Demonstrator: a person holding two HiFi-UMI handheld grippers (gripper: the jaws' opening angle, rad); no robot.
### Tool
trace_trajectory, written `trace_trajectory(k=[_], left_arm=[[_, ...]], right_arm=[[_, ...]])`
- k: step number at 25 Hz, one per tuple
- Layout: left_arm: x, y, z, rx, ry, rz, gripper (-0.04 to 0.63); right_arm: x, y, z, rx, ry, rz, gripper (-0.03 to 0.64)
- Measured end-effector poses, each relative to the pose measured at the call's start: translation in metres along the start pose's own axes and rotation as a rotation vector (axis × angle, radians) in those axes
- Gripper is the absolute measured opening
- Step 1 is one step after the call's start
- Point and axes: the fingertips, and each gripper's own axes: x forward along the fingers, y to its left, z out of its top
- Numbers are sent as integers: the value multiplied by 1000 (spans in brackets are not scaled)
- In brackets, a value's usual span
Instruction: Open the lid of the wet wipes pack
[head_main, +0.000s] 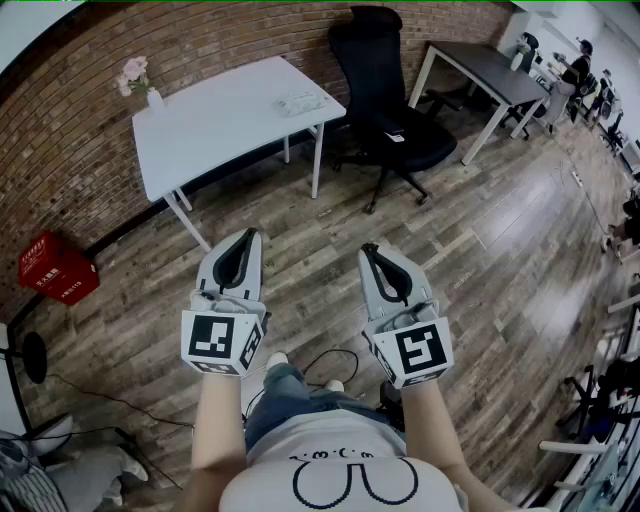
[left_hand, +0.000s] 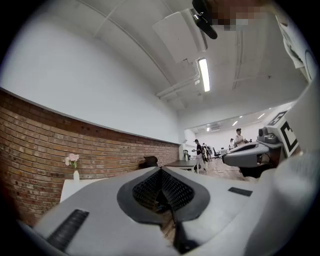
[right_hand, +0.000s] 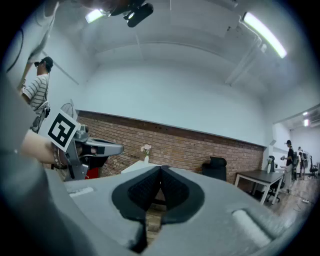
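The left gripper (head_main: 247, 238) and right gripper (head_main: 371, 250), lower centre, are both pressed together, holding nothing, with the wet wipes pack (head_main: 299, 101) on the white table (head_main: 215, 125) above.

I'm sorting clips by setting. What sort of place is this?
Most likely an open-plan office or workshop: a white table against a brick wall, a black office chair beside a dark desk, and a person at more desks farther back.

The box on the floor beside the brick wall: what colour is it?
The box is red with white print; the head view shows it best.
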Motion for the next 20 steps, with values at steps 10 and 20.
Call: trace_trajectory(k=[10,20], left_arm=[[19,-27,-2,-1,-7,35,-2],[145,53,-29,-40,12,-1,-2]], right_arm=[[-5,-34,-18,14,4,33,-6],[128,-90,-36,31,7,22,-6]])
